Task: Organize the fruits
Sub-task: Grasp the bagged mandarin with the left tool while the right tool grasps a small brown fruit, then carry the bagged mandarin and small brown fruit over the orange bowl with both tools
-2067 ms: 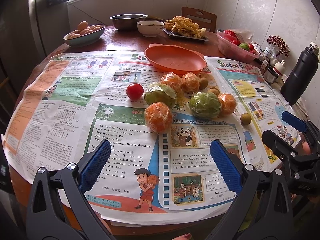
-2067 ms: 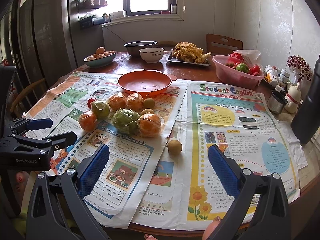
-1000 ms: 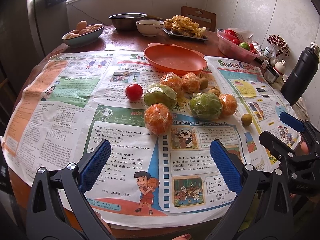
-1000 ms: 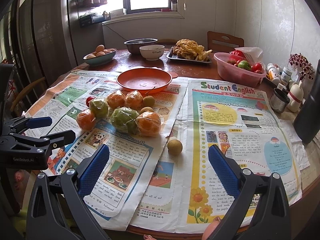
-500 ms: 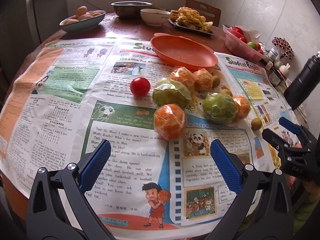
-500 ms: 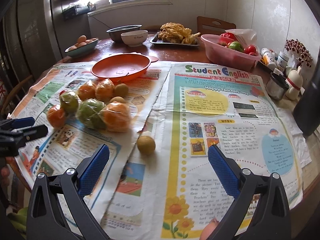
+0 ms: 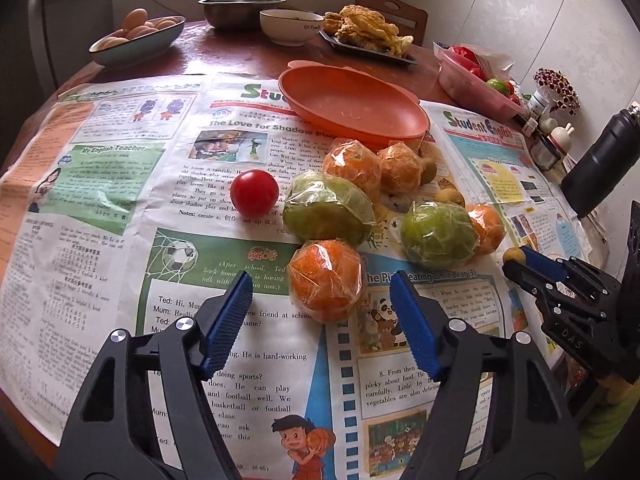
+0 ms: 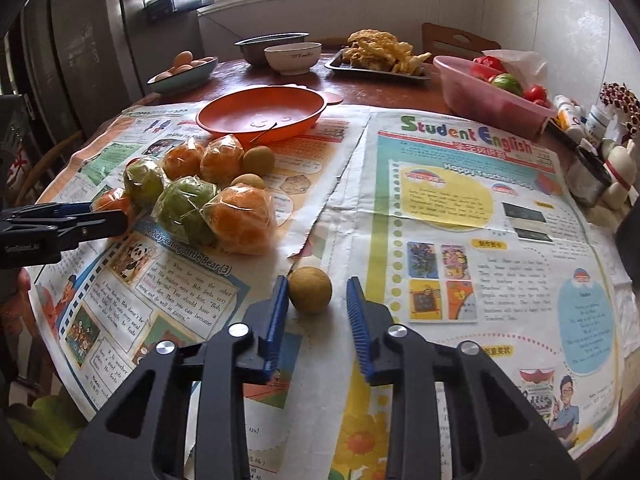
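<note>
The left hand-held gripper [image 7: 321, 294] sits at the bottom of the left wrist view, its blue pads apart; its jaws have just been closing. A wrapped orange [image 7: 326, 280] lies on the newspaper [image 7: 100, 240] just ahead of the tips, in line with the gap, and neither pad touches it.

Above it in that view lie a wrapped green fruit [image 7: 328, 210], a red tomato [image 7: 254, 192] to its left, two more wrapped oranges [image 7: 352, 166] higher up, and a second green fruit [image 7: 438, 234] to the right. An orange plate [image 7: 352, 106] rests on the worktop [image 7: 224, 56] beyond the pile, upper centre.

In the right wrist view the right hand-held gripper [image 8: 318, 294] is at bottom centre. Its jaws have just been closing too and now stand narrow, with a small gap left. A small tan round fruit [image 8: 310, 289] sits on the paper at the tips, close by the left pad; I cannot tell whether that pad touches it. The right pad is clear of it.

The fruit pile shows at the left of this view, and a pink tub [image 8: 480, 92] of produce at the upper right.
</note>
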Demonstrator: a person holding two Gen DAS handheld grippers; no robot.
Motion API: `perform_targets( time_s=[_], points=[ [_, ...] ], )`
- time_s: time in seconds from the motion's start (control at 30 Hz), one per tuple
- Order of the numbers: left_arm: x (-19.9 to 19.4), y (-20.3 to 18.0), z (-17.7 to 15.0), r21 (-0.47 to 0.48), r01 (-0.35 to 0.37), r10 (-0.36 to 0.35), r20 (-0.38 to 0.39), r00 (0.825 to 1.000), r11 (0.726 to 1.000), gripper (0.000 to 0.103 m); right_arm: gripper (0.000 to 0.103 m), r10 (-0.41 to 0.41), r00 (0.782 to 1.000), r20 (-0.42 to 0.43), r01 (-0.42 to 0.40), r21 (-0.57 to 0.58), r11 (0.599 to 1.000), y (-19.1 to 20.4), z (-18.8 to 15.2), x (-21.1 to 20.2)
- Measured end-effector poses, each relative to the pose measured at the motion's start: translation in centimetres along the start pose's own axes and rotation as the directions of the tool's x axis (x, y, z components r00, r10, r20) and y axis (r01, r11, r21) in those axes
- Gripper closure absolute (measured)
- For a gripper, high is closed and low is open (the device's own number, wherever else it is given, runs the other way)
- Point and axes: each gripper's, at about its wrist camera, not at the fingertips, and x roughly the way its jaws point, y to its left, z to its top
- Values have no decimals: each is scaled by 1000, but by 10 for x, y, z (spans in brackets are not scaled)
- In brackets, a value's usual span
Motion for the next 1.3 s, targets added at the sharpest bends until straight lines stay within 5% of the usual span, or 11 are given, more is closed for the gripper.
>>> perform_targets(
  time_s=[0.43,0.8,1.3],
  points=[
    [7,1,4,30,-1,1,-5,1000,1000,71,82,21,1000,12,-22,11,1000,-4,3,-1],
    [-7,7,11,24,24,-24,5,1000,999,71,82,36,999,41,-38,29,999,-9,16,-8],
    [-14,11,64,31,32,-33,35,999,999,71,82,80,991,110,-77,-28,997,-5,73,-8]
  ],
)
